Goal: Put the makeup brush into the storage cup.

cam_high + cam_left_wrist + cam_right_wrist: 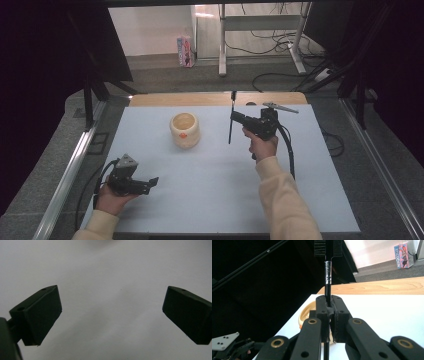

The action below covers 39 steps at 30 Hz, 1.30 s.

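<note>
A pale sheet covers the table (210,200), with a strip of bare wood showing along its far edge. Toward the far middle of the sheet stands a cream-coloured cup (185,130), round and open at the top, with a small orange mark low on its near side.

The right gripper (235,117) is held up over the sheet to the right of the cup, well apart from it, by the person's right hand (260,145), whose cream sleeve (282,200) runs down to the bottom edge. Its jaws are closed tight on a thin black brush (231,117), which stands nearly upright. In the high view the stick reaches from the wooden strip down to a point above the sheet, level with the cup. In the right gripper view the jaws press together around the handle of the brush (327,277), which carries a silvery band, and black bristles spread to both sides at its top end. Part of the cup (305,313) peeks out behind the jaws on the left.

The left gripper (150,182) lies low at the near left of the sheet, held by the left hand (112,200), pointing to the right. Its jaws stand wide apart with nothing between them; the left gripper view looks down on bare pale sheet (112,302) between the two black pads (42,315).

On the floor beyond the table stands a small pink carton (185,51) beside the legs of a white desk (222,45), with cables (270,40) trailing around them.
</note>
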Motion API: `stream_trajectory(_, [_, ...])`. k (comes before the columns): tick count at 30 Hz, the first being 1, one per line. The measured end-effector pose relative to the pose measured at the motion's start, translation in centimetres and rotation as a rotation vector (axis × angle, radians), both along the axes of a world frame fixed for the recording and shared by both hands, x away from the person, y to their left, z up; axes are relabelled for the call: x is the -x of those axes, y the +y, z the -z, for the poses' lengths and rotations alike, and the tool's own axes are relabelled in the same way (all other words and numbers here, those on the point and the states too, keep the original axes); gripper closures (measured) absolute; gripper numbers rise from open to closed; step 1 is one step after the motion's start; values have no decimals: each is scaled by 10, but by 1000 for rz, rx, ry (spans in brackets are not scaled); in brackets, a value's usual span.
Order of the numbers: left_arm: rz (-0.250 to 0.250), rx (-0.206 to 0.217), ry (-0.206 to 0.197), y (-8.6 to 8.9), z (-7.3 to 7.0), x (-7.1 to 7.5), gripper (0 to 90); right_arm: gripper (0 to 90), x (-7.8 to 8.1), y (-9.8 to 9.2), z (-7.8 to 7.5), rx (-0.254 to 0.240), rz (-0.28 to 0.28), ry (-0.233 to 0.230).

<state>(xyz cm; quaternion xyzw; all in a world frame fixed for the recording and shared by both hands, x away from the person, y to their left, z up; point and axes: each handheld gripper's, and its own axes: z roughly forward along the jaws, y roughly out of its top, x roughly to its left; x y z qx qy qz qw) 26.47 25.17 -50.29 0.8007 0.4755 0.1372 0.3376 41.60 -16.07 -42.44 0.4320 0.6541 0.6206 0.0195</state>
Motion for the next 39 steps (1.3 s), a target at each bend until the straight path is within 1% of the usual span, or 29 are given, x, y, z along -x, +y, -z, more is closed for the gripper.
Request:
stream_trajectory(1, [0,0,0,0,0,0,31,848,-2,2,0,-6,14,2])
stream_trajectory(3, [-1,0,0,0,0,0,31,848,-3,4,0,-11,20,-3])
stream_trajectory(5, [-1,0,1,0,0,0,31,848,-5,6,1,-17,18,4])
stream_trajectory(11, [1,0,1,1,0,0,31,848,-9,12,3,-30,20,-1])
stream_trajectory(12, [1,1,1,1,0,0,31,848,-10,13,3,-39,17,0])
stream_trajectory(13, [-1,2,0,1,0,0,31,848,-11,15,3,-29,32,3])
stream_trajectory(16, [-1,2,1,1,0,0,31,848,-12,16,4,-33,33,8])
stream_trajectory(21, [-2,1,1,1,0,0,31,848,-16,18,4,-48,40,6])
stream_trajectory(24, [-3,1,2,1,0,0,31,848,-18,22,4,-55,53,-5])
stream_trajectory(34, [-3,0,2,1,0,0,32,848,-22,31,6,-74,47,-8])
stream_trajectory(39, [-3,2,2,1,0,-1,32,847,-24,34,8,-85,47,-2])
